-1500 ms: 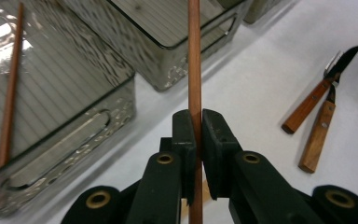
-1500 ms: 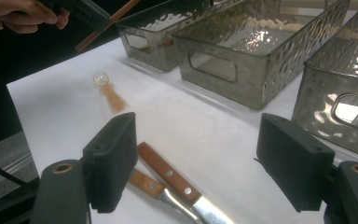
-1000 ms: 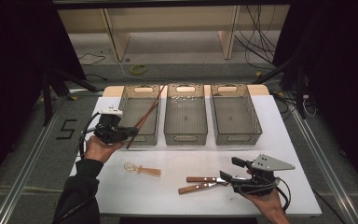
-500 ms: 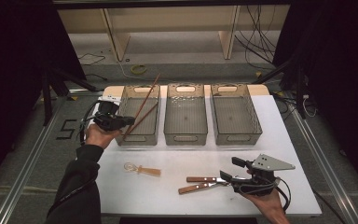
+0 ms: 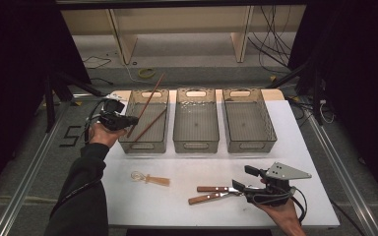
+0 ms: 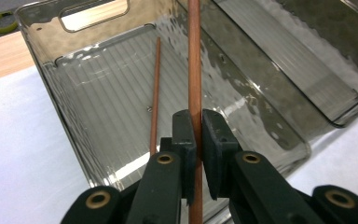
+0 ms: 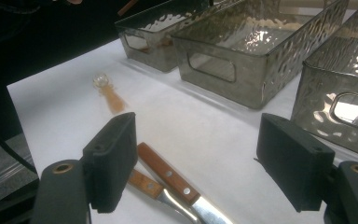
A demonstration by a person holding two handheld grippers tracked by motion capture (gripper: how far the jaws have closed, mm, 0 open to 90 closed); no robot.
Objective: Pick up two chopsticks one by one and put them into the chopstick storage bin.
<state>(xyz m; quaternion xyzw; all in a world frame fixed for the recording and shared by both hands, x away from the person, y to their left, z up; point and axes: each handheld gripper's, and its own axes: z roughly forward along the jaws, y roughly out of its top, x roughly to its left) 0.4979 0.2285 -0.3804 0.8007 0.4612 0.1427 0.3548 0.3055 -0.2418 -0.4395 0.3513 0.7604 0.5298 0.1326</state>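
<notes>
Where the white desk point(image 5: 295, 147) meets its left edge, the left gripper point(image 5: 128, 121) is held at the near left corner of the leftmost of three smoky grey translucent plastic bins point(image 5: 144, 121). Its fingers point(image 6: 184, 140) are closed on a long, thin reddish-brown wooden chopstick point(image 6: 194, 56), which rises steeply over that bin and leans toward its far end. A second matching brown chopstick point(image 6: 155, 93) lies on the ribbed floor of the same bin, apart from the held one. To the right stand the middle grey bin point(image 5: 196, 119) and the right grey bin point(image 5: 248, 119), side by side in a row across the far half of the desk. On the near part of the desk, left of centre, lies a small spoon with a clear glass-like bowl and pale wooden handle point(image 5: 150, 178). Further right lie two wooden-handled metal knives point(image 5: 211, 193), just beside each other, blades pointing right. The right gripper point(image 5: 243, 178), topped by a grey three-cornered plate point(image 5: 286, 171), rests low at the near right; its fingers point(image 7: 114, 158) stand wide apart, one of them over the knife handles, gripping nothing.
</notes>
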